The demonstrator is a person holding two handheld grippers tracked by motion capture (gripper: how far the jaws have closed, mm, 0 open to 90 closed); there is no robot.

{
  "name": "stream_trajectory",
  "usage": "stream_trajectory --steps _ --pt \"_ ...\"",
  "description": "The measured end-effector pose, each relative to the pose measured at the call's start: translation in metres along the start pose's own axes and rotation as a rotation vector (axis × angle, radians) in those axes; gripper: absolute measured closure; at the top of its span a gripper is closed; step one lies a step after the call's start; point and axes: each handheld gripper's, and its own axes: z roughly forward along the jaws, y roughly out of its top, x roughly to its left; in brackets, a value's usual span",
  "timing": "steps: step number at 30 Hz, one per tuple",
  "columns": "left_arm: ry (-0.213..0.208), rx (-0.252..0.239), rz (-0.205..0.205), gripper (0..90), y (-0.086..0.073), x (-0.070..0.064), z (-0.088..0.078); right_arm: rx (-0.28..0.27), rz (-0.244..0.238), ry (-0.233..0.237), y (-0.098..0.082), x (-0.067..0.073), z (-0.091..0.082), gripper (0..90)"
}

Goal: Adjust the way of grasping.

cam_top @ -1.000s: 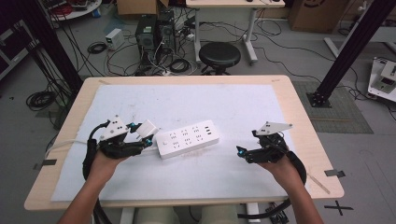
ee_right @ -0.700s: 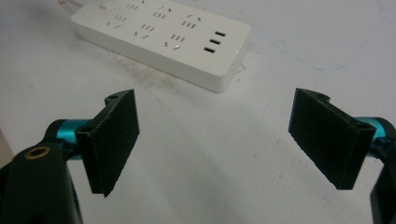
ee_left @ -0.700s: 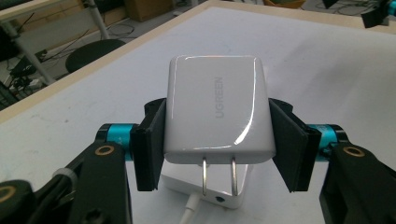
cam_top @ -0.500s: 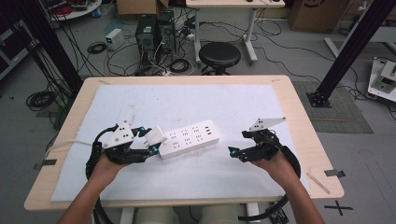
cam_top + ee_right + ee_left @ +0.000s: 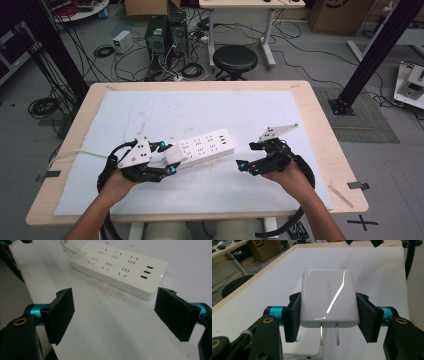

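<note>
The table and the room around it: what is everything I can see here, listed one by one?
charger: one, white, two prongs, clamped between the left jaws over the strip's end
power strip: one, white, mid-table
sheet: one, white, covering the table top
table: one, light wood
stool: one, black, beyond the table
computer towers: two, black, on the floor
left gripper: one, black, shut on the charger
right gripper: one, black, open, beside the strip

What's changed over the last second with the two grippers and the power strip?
The left gripper, clamped on the white charger, slid right up to the power strip's near end. The right gripper moved left toward the strip's other end, jaws open and empty. The strip and the white mat stayed put.
</note>
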Motion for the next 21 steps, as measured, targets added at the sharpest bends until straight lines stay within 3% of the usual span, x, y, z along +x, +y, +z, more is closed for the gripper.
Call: stream_trajectory --steps 3,9,21 --pt "-0.019 0.005 0.036 42.6 0.003 -0.004 0.004 -0.005 0.013 0.043 0.007 0.005 0.004 16.7" --pt "-0.038 0.004 0.050 42.6 0.004 -0.008 0.011 0.003 0.026 0.102 0.017 0.011 0.014 16.8" --pt "-0.057 0.013 0.093 42.6 0.007 -0.013 0.020 0.030 0.065 0.177 0.031 0.018 0.026 16.7"
